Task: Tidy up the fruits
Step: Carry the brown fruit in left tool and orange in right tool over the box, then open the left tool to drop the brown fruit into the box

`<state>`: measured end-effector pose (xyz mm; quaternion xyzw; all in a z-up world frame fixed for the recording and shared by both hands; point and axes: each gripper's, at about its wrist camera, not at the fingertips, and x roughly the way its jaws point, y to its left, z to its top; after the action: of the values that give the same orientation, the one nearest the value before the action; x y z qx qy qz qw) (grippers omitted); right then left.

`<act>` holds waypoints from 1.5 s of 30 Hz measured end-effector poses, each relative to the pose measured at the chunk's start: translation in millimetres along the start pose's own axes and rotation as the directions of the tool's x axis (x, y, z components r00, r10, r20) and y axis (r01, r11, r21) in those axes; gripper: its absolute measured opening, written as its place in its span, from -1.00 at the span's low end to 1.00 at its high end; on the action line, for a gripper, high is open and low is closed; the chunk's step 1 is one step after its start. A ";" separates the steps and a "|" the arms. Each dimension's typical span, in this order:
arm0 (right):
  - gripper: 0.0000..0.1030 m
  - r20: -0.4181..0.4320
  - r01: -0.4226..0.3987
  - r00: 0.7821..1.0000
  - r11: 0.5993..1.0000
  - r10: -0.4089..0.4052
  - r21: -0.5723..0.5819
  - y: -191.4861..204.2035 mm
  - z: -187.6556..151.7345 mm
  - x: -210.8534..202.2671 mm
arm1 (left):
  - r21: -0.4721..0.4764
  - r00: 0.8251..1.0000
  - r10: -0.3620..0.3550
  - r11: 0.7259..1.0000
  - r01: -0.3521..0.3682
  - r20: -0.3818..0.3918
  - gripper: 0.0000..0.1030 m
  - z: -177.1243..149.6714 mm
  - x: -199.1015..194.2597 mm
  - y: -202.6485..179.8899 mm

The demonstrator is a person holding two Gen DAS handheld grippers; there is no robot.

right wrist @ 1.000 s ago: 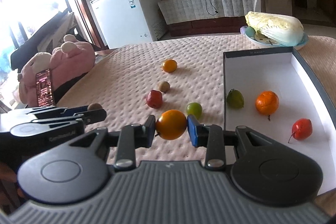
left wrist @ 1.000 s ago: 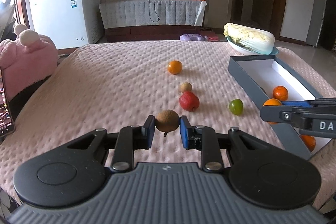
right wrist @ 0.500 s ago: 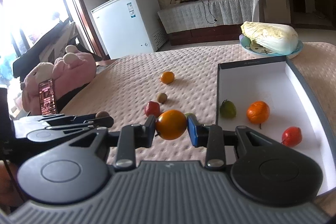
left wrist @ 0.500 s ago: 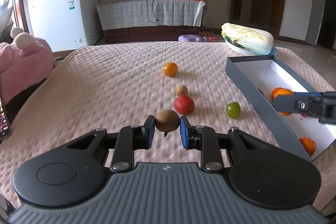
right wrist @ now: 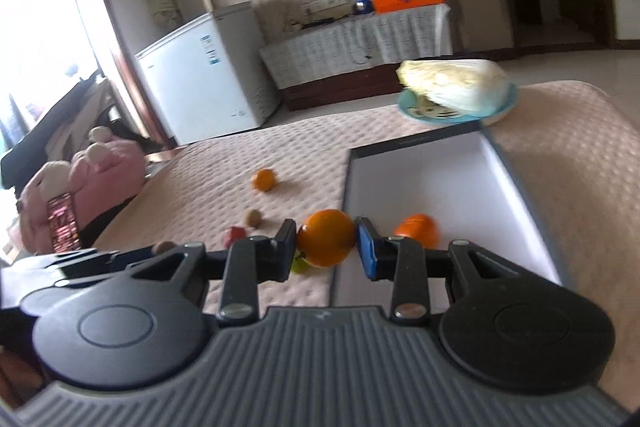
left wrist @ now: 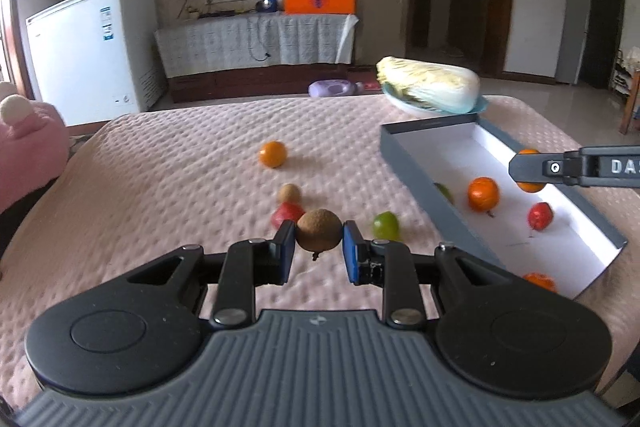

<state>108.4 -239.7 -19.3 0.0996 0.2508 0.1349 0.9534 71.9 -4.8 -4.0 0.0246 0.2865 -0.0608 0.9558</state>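
Tongs on the left [left wrist: 319,255] grip a brown kiwi [left wrist: 319,229]; right tongs [right wrist: 326,251] clamp an orange [right wrist: 326,243] above the box [right wrist: 516,187].

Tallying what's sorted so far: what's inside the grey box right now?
Inside the grey box: a tangerine, a red fruit, another orange fruit and a green fruit half hidden by the near wall.
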 end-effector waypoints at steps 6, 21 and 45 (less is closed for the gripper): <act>-0.31 -0.006 0.076 0.997 0.996 -0.075 0.037 -24.1 1.5 -3.3 | 0.021 0.999 -0.038 0.999 0.038 -0.001 -0.42 5.5 5.7 -18.1; -0.31 -0.092 0.145 0.985 0.989 -0.143 0.011 -34.1 -5.8 3.7 | 0.105 0.990 -0.137 0.986 0.133 0.031 -0.42 59.4 51.2 -100.7; -0.31 -0.140 0.165 0.978 0.984 -0.154 0.070 -51.9 -9.6 12.1 | 0.135 0.992 -0.124 0.983 0.127 -0.029 -0.39 63.6 108.6 -152.5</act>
<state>124.4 -283.8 -46.4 0.1088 0.3265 0.0541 0.9373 176.6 -172.3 -12.5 0.0726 0.2925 -0.1403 0.9431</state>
